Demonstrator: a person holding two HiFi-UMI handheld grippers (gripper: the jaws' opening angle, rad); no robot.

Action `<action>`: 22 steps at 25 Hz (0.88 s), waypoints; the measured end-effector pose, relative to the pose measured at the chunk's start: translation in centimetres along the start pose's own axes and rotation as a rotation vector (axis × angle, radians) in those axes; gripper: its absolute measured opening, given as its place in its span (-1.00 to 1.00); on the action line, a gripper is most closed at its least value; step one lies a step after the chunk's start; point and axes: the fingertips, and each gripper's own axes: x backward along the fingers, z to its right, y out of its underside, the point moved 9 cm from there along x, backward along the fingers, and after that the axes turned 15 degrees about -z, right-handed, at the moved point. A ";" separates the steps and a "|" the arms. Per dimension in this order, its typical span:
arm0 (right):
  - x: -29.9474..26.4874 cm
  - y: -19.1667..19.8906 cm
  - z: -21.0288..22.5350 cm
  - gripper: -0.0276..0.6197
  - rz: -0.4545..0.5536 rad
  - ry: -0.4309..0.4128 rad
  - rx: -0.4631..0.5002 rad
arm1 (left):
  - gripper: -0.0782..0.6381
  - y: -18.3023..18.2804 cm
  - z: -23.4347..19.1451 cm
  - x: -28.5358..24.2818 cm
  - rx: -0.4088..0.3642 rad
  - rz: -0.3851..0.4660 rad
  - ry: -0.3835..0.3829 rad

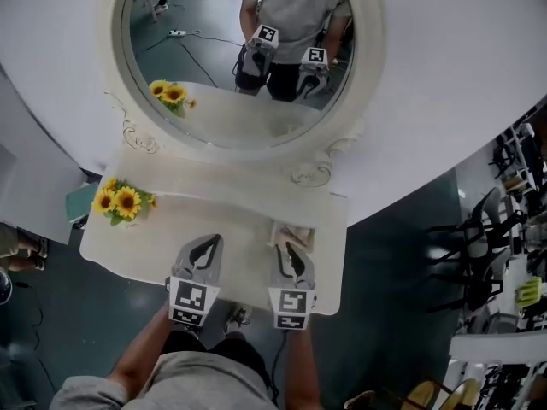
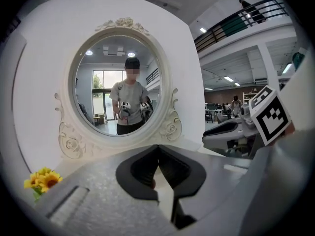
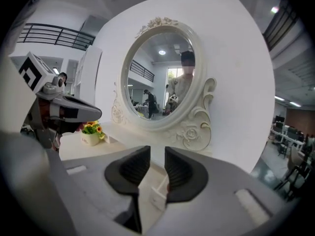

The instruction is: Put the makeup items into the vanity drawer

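Left gripper (image 1: 208, 244) is hovering closed above the vanity (image 1: 231, 216). At its three o'clock, right gripper (image 1: 290, 252) is hanging open, empty.

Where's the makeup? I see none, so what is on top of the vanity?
Sunflowers at the left, the mirror at the back, a small open box at the right. The right tool covers part of its inside.

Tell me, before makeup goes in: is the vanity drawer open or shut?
Open: the drawer juts out below the mirror, front panel pulled forward.
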 end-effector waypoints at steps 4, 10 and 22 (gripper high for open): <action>2.5 -1.3 -2.6 -0.61 0.053 0.036 -0.037 | -0.75 -0.1 -1.3 2.8 -0.007 0.038 0.004; 5.5 -2.5 -7.0 -0.62 0.123 0.086 -0.085 | -0.75 0.9 -3.2 6.5 -0.031 0.082 0.026; 8.8 -2.3 -15.3 -0.84 0.185 0.142 -0.107 | -0.75 4.1 -6.7 11.9 -0.074 0.120 0.063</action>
